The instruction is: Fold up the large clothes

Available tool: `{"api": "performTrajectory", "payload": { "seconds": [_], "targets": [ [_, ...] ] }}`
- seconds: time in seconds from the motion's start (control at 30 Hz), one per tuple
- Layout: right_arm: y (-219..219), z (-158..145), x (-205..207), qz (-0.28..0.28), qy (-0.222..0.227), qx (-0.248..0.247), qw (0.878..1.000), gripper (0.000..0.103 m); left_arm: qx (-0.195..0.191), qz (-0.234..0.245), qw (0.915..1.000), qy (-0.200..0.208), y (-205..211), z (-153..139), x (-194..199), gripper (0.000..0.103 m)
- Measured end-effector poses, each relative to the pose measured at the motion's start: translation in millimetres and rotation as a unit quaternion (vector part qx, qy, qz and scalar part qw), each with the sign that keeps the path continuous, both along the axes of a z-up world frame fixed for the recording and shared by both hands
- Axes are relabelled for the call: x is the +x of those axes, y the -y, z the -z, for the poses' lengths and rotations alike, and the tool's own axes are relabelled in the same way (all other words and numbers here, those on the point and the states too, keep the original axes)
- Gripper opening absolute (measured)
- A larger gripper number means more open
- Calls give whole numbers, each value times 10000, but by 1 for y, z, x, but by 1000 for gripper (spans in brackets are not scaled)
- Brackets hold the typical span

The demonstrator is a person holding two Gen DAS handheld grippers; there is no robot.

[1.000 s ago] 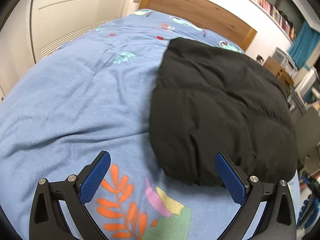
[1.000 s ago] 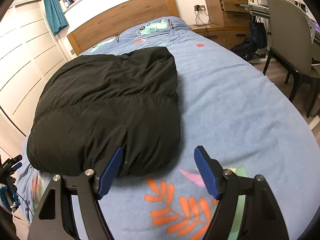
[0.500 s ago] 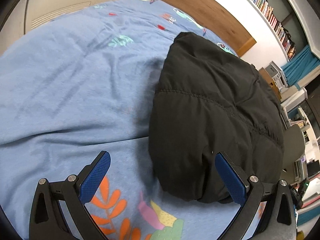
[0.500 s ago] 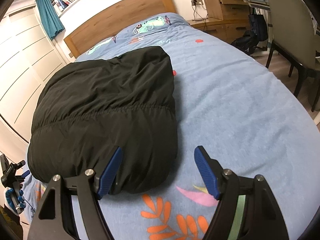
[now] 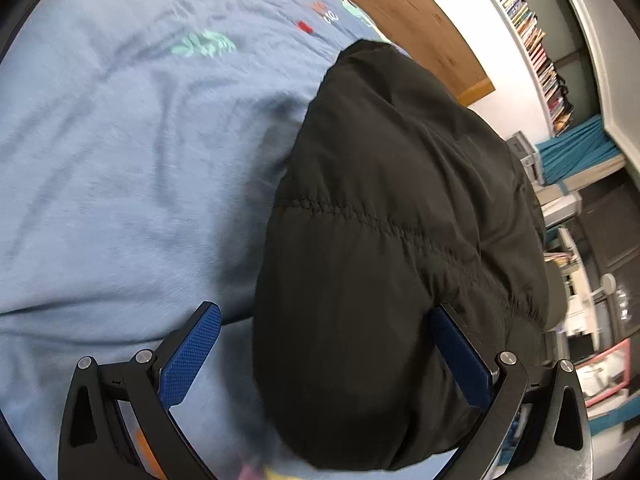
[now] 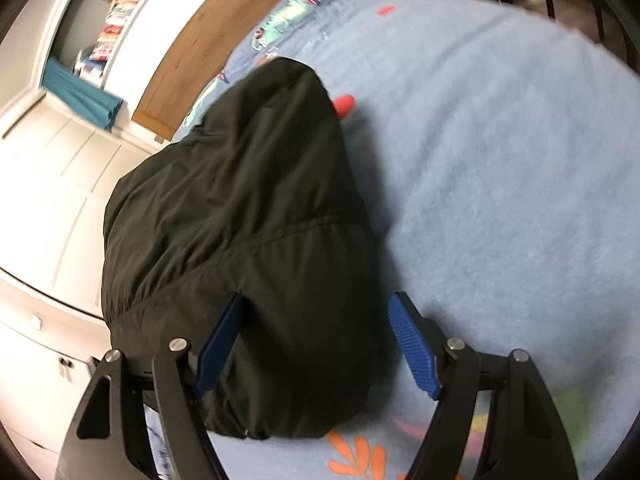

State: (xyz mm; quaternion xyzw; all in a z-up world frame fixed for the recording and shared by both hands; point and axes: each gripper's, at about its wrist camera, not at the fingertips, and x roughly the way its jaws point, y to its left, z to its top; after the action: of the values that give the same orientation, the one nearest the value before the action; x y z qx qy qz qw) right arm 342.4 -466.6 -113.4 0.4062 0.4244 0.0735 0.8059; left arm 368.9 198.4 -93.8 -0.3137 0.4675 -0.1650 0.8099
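Observation:
A black puffy jacket (image 5: 400, 216) lies folded in a thick bundle on a blue bedspread (image 5: 120, 160). My left gripper (image 5: 326, 354) is open, its blue-padded jaws straddling the jacket's near left corner. The jacket also shows in the right wrist view (image 6: 248, 220). My right gripper (image 6: 316, 346) is open, with its jaws around the jacket's near right corner. Neither gripper is closed on the cloth.
The bedspread (image 6: 500, 160) has coloured prints. A wooden headboard (image 5: 404, 8) stands at the far end of the bed. A bookshelf (image 5: 532, 36) and teal curtain (image 5: 576, 152) are beyond. White wardrobe doors (image 6: 52, 184) flank the bed.
Both grippers have moved forward and down onto the jacket's near edge, so that the near corners now sit between the open jaws. Both views have tilted.

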Motion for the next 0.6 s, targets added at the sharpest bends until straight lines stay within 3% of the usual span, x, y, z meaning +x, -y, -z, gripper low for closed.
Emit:
{"api": "performTrajectory", "payload": {
  "seconds": [0.17, 0.33, 0.53, 0.6],
  "targets": [
    [0, 20, 18, -240, -46, 294, 9993, 84, -471, 220, 9986, -130, 4, 18, 14, 102],
    [-3, 40, 33, -487, 29, 765, 9959, 87, -975, 522, 9937, -162, 18, 30, 22, 102],
    [-22, 44, 55, -871, 277, 1255, 9879, 88, -1119, 726, 9910, -64, 40, 28, 28, 102],
    [-33, 45, 62, -1011, 311, 1406, 9844, 90, -999, 673, 9927, 1, 45, 26, 24, 102]
  ]
}}
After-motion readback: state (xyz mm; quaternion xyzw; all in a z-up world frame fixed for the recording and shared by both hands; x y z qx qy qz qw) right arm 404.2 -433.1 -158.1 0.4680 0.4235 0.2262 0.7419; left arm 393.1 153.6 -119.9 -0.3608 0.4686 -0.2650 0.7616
